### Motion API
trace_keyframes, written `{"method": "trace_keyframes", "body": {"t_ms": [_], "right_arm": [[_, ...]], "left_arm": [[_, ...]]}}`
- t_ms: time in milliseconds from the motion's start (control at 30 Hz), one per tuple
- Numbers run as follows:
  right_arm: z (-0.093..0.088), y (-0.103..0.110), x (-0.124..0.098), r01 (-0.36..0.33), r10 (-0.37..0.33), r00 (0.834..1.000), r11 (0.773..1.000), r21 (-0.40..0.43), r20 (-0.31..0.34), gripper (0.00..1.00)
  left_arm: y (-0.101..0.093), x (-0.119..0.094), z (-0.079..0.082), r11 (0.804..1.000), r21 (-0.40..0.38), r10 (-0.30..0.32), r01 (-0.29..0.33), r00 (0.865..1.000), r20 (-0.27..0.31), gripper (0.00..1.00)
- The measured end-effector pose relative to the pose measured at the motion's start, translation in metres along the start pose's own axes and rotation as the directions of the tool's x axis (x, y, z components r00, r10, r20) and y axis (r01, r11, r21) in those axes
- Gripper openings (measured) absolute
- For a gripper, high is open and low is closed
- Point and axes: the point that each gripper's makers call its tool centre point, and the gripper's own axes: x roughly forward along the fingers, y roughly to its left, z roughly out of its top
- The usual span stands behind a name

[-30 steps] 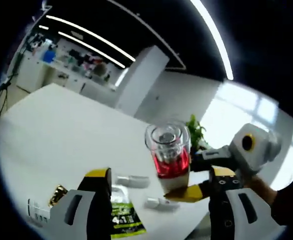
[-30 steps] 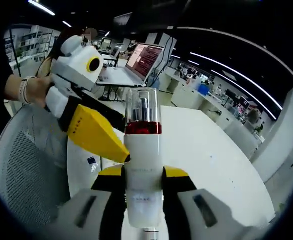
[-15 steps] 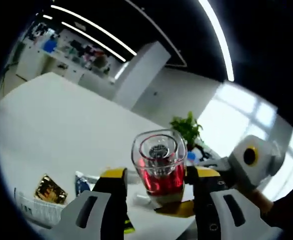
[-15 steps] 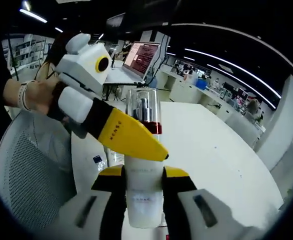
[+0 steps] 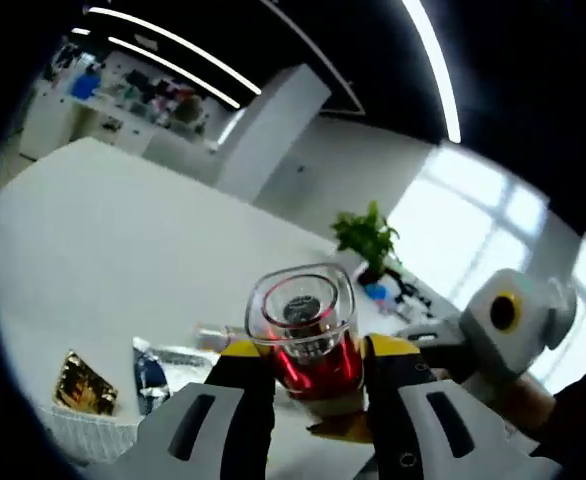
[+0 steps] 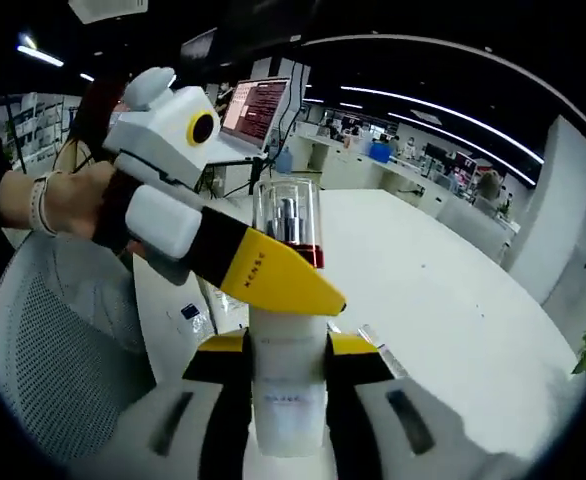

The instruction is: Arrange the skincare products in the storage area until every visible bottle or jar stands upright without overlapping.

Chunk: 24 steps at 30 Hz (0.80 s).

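Above the white table [image 5: 93,240], both grippers pinch one pump bottle [image 6: 288,330]: right gripper [image 6: 288,375] on its white base, left gripper [image 5: 308,375] around its red, clear-capped top.

Little can be read here — the clearest mark is a short dark word printed along the yellow finger of the left gripper [image 6: 273,280] in the right gripper view, something like "KENSE", though the letters are too small to be sure. The white bottle [image 6: 288,385] carries faint lines of print — too blurred to make out.
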Motion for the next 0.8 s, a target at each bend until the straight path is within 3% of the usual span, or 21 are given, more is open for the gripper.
{"method": "trace_keyframes", "body": {"t_ms": [200, 233, 567, 800], "right_arm": [[-0.013, -0.003, 0.001, 0.029, -0.028, 0.999, 0.998, 0.059, -0.018, 0.27], [-0.015, -0.003, 0.001, 0.032, -0.031, 0.999, 0.998, 0.062, -0.019, 0.27], [-0.032, -0.006, 0.005, 0.072, -0.068, 0.997, 0.982, 0.172, -0.03, 0.27], [-0.048, -0.018, 0.005, 0.129, -0.113, 0.99, 0.967, 0.221, -0.082, 0.27]], "left_arm": [[-0.002, 0.01, -0.008, 0.999, 0.041, -0.012, 0.015, 0.998, -0.059, 0.31], [-0.004, 0.011, -0.01, 0.996, 0.079, -0.032, 0.038, 0.997, -0.071, 0.31], [-0.008, 0.023, -0.018, 0.992, 0.106, -0.052, 0.061, 0.995, -0.084, 0.28], [-0.013, 0.041, -0.027, 0.974, 0.213, -0.044, 0.072, 0.99, -0.133, 0.27]]}}
